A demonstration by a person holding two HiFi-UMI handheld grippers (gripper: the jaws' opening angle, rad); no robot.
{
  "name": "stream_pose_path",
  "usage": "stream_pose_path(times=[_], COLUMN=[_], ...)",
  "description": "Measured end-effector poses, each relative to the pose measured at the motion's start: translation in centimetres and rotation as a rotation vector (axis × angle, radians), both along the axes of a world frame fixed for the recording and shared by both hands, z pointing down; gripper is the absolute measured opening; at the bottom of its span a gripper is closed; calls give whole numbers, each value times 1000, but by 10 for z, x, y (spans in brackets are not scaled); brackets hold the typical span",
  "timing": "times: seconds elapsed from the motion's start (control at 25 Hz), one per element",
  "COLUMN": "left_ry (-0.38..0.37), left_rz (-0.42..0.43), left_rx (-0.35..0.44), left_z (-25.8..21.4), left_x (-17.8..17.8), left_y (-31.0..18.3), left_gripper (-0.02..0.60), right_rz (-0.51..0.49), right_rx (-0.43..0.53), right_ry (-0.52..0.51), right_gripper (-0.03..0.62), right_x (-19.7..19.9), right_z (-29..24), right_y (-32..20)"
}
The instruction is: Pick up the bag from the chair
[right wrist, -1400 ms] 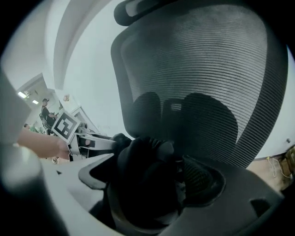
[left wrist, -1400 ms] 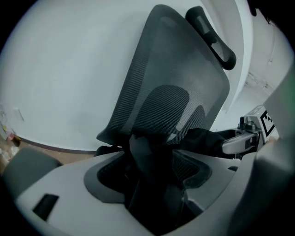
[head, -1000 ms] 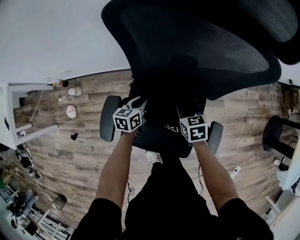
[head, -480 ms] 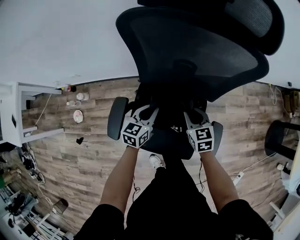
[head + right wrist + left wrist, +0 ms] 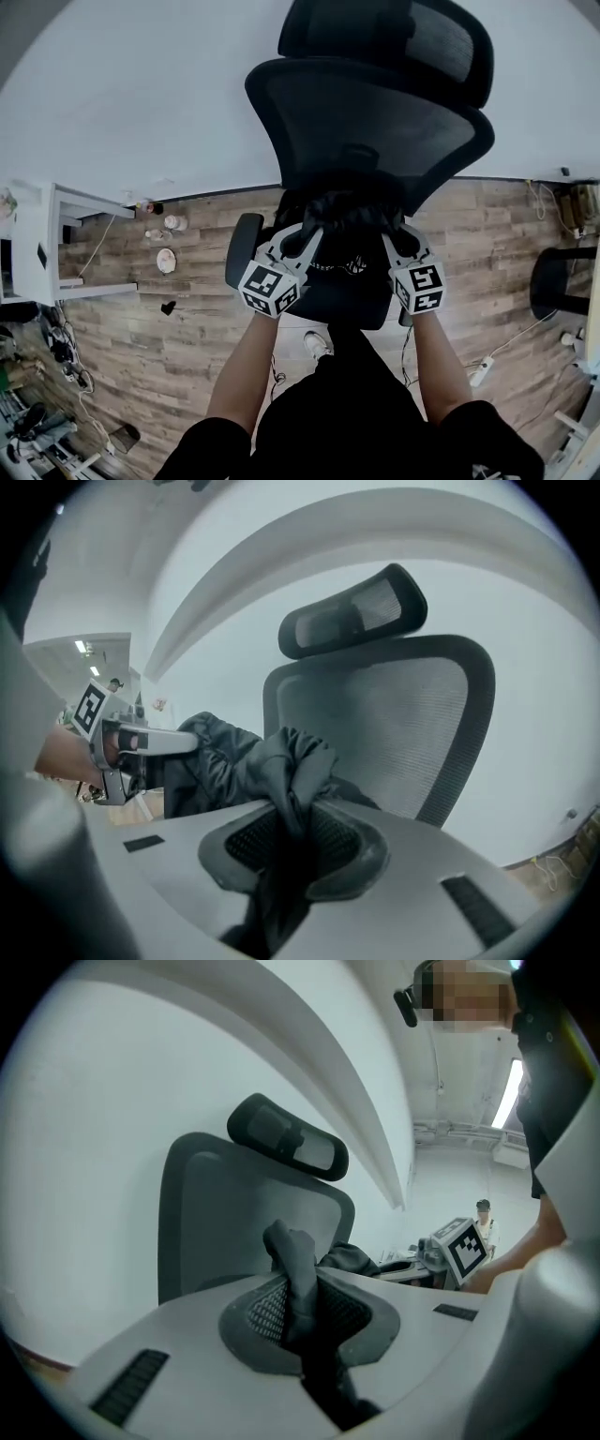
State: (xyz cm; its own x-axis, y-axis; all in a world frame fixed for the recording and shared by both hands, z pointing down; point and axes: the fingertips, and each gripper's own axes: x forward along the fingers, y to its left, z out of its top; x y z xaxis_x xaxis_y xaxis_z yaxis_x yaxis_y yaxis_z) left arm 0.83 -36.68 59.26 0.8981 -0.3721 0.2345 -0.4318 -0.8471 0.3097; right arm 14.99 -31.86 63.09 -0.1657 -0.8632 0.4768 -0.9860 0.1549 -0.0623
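Observation:
A black bag of soft dark fabric hangs between my two grippers, just above the seat of a black mesh office chair. My left gripper is shut on the bag's left edge; a fold of its fabric sticks up between the jaws. My right gripper is shut on the right edge, where the crumpled bag bunches into the jaws. In the right gripper view the left gripper holds the far side of the bag.
The chair's backrest and headrest stand close behind the bag, before a white wall. The armrests flank my grippers. Wooden floor lies below, with a white desk at left, small items and another chair at right.
Both grippers have risen with the bag, from low on the seat to in front of the backrest. The view has tilted up and the headrest now shows.

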Motion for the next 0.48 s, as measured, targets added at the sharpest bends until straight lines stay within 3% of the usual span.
stream_pose_path(times=[0.2,0.48], left_ry=[53,141], left_rz=[3,34], left_rx=[103,311], left_z=[-67,-179], left_x=[-2,-5], left_y=[10,26], left_gripper=[49,49], right_rz=[12,5], right_rx=[113,276], right_ry=[3,8], right_gripper=[84,84], right_x=[3,6], right_z=[-68,-178], right_y=[9,21])
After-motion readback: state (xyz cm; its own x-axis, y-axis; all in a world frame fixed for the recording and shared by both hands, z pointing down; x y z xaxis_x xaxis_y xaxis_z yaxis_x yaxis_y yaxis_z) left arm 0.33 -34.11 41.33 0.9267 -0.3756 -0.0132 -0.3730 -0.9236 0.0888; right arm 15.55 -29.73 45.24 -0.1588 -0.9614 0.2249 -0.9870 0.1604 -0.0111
